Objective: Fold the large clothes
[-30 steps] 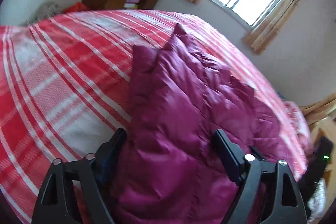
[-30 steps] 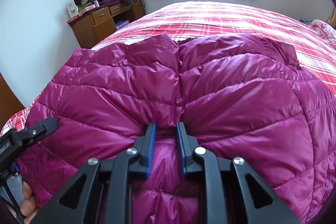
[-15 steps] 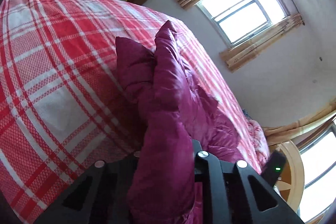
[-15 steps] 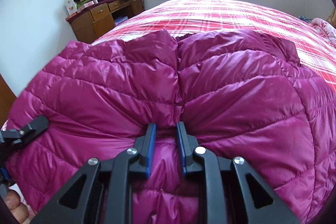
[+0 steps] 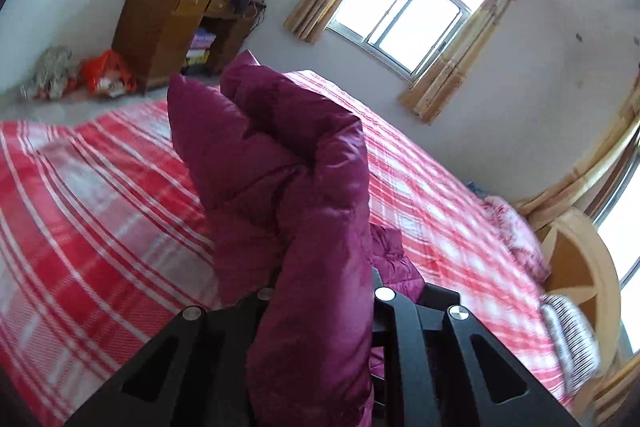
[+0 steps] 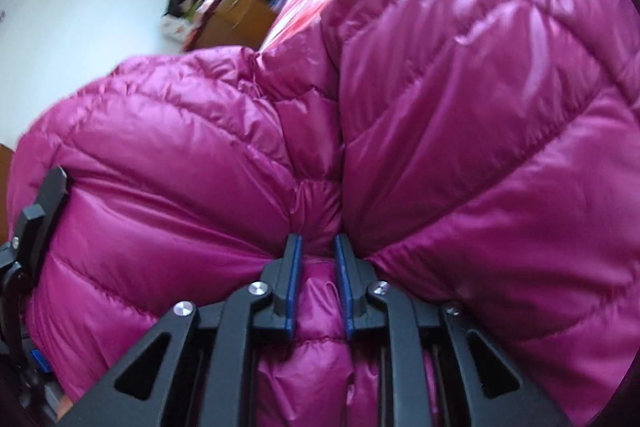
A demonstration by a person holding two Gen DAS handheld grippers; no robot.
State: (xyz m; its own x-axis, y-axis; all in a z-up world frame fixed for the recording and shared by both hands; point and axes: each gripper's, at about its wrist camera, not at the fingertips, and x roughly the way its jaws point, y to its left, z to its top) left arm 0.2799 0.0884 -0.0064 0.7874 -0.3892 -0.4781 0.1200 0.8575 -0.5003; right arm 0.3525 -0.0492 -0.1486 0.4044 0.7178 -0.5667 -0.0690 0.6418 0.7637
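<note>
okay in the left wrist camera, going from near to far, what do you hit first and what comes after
left gripper shut on the magenta puffer jacket → red plaid bedspread → wooden cabinet and curtained window on the far wall.

Open bed (image 5: 92,211) to the left of the raised jacket (image 5: 288,163): bare red-check cover runs out to the bed's far-left edge. To the right, open cover up to the headboard (image 5: 576,267) and pillow (image 5: 568,331). Beyond the far edge, a cabinet (image 5: 160,23) and bags (image 5: 106,75) crowd the floor. In the right wrist view, puffed jacket (image 6: 460,131) fills everything ahead of the right claw (image 6: 316,267).
</note>
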